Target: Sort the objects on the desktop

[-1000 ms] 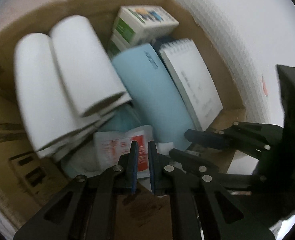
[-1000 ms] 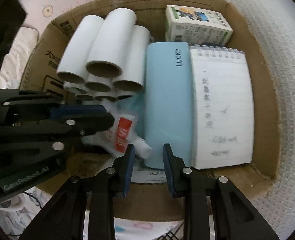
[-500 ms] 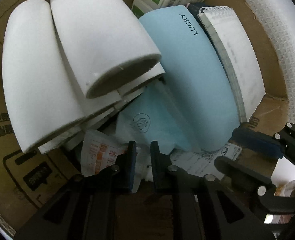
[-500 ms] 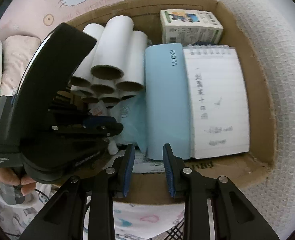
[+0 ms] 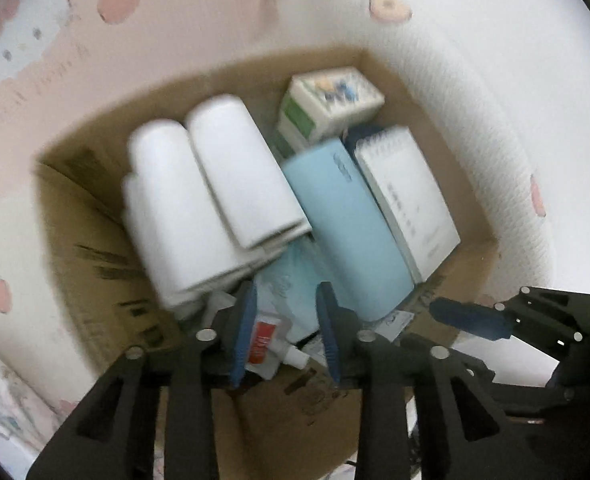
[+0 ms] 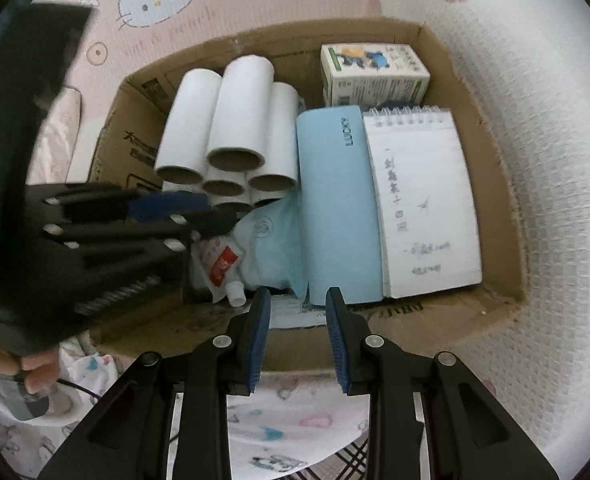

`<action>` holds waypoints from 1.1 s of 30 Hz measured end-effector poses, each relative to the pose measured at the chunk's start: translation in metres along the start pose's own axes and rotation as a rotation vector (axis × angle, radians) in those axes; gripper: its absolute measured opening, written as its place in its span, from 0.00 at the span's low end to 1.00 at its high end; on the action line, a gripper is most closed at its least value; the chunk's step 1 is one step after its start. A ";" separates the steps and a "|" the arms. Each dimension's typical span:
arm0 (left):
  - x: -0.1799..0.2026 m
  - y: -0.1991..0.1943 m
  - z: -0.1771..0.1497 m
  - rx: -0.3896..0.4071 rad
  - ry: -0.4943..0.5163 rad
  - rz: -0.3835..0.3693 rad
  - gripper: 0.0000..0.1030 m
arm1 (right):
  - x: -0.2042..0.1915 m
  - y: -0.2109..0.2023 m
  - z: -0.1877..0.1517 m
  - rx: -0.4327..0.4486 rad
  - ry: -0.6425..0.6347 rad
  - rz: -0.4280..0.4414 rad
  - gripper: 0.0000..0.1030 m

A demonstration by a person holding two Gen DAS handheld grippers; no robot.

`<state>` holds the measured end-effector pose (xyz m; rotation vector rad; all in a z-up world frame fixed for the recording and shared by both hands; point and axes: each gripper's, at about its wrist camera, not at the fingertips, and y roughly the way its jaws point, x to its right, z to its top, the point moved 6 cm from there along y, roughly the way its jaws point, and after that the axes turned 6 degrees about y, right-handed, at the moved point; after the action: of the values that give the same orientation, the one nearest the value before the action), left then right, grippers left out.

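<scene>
Right wrist view: cardboard box (image 6: pixel 491 184) sits on pink cartoon-print cloth (image 6: pixel 107 60).

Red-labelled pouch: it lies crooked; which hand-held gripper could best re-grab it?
Likely left: left hand-held gripper, jaws just opened, hangs above the pouch; right hand-held gripper is over the box's near wall.

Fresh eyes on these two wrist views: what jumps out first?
A packed cardboard box fills both views. Inside, a stack of white paper tubes lies at the left, a light blue LUCKY case in the middle and a handwritten spiral notepad at the right. The left gripper, its jaws just opened, hovers over a small red-labelled pouch at the near edge.
</scene>
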<state>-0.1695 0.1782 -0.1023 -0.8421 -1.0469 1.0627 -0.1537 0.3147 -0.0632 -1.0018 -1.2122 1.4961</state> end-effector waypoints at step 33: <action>-0.090 -0.092 -0.094 0.141 -0.196 0.019 0.58 | -0.143 -0.029 -0.022 0.231 0.139 -0.040 0.30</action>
<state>-0.0669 0.0611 -0.0683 -0.6445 -1.1146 1.2391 -0.0945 0.1829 -0.0335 -0.9050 -0.9328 1.4719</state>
